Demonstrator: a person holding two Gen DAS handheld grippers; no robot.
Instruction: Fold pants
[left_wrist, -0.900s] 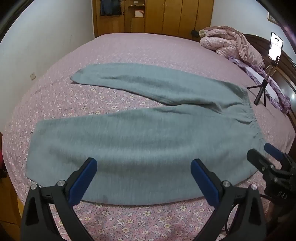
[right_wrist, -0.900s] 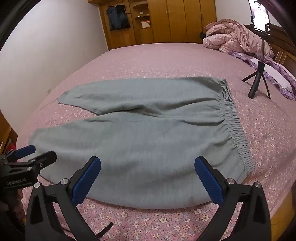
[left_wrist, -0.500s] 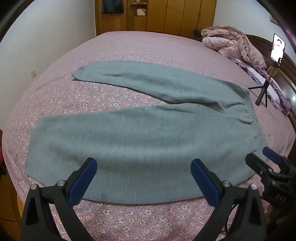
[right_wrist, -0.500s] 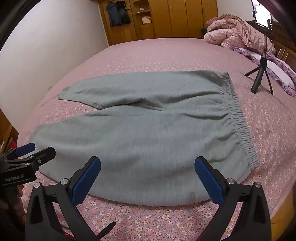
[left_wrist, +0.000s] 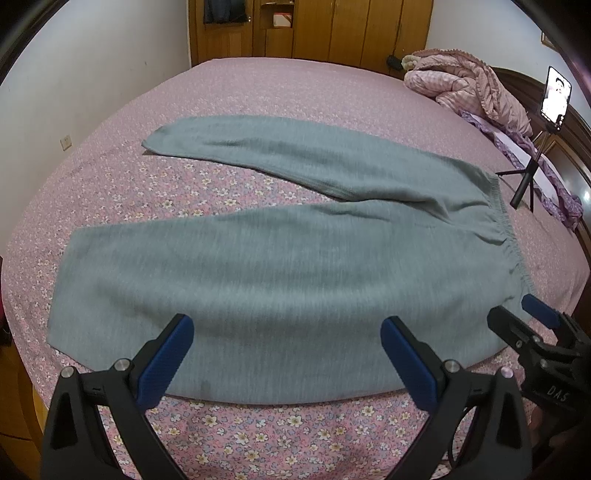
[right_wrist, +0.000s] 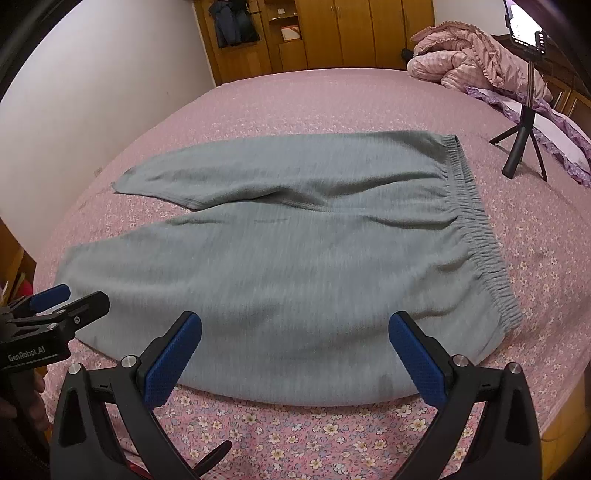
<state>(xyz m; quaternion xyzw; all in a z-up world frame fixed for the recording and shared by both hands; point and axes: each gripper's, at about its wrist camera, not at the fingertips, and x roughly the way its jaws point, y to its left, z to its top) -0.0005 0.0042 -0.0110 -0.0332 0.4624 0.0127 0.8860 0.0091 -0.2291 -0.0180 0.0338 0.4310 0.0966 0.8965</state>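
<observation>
Grey sweatpants (left_wrist: 280, 266) lie flat on the pink floral bed (left_wrist: 258, 443), legs spread in a V to the left, elastic waistband (left_wrist: 506, 236) at the right. My left gripper (left_wrist: 286, 354) is open and empty, hovering over the near leg's front edge. My right gripper (right_wrist: 295, 354) is open and empty above the near hip, with the pants (right_wrist: 295, 266) ahead and the waistband (right_wrist: 480, 236) to its right. Each gripper shows in the other's view: the right one (left_wrist: 532, 325), the left one (right_wrist: 70, 302).
A phone on a small black tripod (left_wrist: 528, 184) stands on the bed right of the waistband, also in the right wrist view (right_wrist: 521, 147). A pink quilt (left_wrist: 469, 85) is heaped at the far right. Wooden wardrobes (left_wrist: 314, 29) line the back wall.
Both grippers have moved slightly forward and up over the pants. Both stay open and empty. The pants have not moved.
</observation>
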